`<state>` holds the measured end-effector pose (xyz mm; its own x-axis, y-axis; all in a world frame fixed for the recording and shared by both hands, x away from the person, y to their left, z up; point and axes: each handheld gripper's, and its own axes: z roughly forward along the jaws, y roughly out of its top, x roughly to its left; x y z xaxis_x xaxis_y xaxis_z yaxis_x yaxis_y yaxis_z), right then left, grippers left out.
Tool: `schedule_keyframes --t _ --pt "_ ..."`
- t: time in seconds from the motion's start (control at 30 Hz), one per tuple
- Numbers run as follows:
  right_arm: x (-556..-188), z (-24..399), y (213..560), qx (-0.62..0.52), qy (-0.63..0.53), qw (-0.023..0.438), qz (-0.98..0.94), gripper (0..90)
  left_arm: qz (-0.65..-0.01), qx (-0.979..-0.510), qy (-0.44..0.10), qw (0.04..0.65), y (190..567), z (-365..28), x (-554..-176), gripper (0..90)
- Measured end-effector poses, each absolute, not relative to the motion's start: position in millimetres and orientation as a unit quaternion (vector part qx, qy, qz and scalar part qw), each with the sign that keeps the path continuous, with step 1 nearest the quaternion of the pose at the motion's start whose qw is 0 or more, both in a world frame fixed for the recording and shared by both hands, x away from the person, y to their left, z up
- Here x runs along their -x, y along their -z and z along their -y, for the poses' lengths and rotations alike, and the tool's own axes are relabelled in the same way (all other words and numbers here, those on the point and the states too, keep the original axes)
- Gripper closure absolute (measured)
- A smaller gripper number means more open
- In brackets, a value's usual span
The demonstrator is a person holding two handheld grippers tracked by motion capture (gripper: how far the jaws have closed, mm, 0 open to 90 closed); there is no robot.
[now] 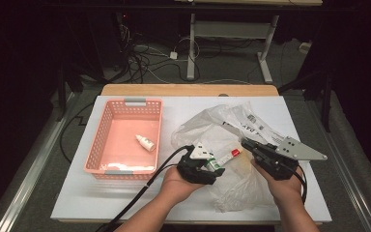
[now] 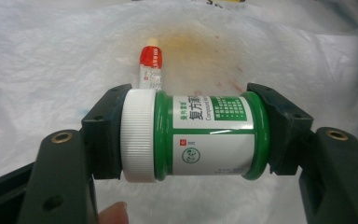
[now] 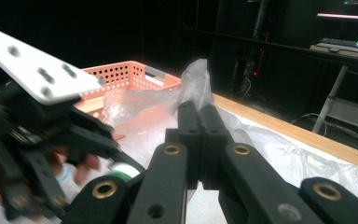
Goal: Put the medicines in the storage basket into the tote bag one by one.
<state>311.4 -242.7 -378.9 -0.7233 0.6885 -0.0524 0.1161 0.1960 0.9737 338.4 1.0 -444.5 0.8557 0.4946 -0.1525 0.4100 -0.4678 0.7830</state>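
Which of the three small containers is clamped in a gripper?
The green bottle with the white cap, held sideways by the left gripper.

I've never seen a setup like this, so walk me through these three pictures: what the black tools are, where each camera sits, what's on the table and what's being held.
No robot here: a person holds a hand-operated gripper in each hand. The high view looks down on the white table. The other two cameras ride on the grippers and look along their black jaws.

On the table sit a pink basket holding a small white dropper bottle, and a crumpled clear plastic bag. A small red-capped tube lies on the bag.

The left gripper is clamped on a green medicine bottle with a white cap, held sideways, one jaw on the cap and one on the base. The right gripper pinches a fold of the plastic bag, jaws shut on it.
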Motion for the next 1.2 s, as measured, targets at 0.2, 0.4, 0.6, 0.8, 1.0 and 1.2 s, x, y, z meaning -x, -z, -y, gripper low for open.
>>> schedule_keyframes --t 0.2,0.4,0.6,0.8,1.0,1.2 --pt "-311.2 245.1 377.4 -0.276 -0.573 0.252 -0.729 89.9 -0.257 -0.86 -0.051 0.438 457.3 30.1 -351.9 33.9" --pt "-311.7 246.7 377.2 -0.276 -0.576 0.251 -0.727 89.9 -0.259 -0.855 -0.041 0.447 468.8 53.7 -361.7 33.9" --pt "-312.8 249.3 377.3 -0.28 -0.576 0.251 -0.726 89.9 -0.258 -0.859 -0.041 0.441 477.0 71.2 -365.1 33.8" --pt "-312.9 250.5 377.3 -0.28 -0.577 0.252 -0.725 89.9 -0.261 -0.863 -0.032 0.432 483.0 75.1 -367.0 33.4" --pt "-312.9 250.3 377.3 -0.28 -0.576 0.252 -0.725 89.8 -0.252 -0.852 -0.027 0.458 476.3 70.9 -364.1 23.8" --pt "-312.1 250.6 376.4 -0.279 -0.576 0.253 -0.725 89.8 -0.252 -0.852 -0.017 0.458 472.1 58.3 -358.6 19.8"
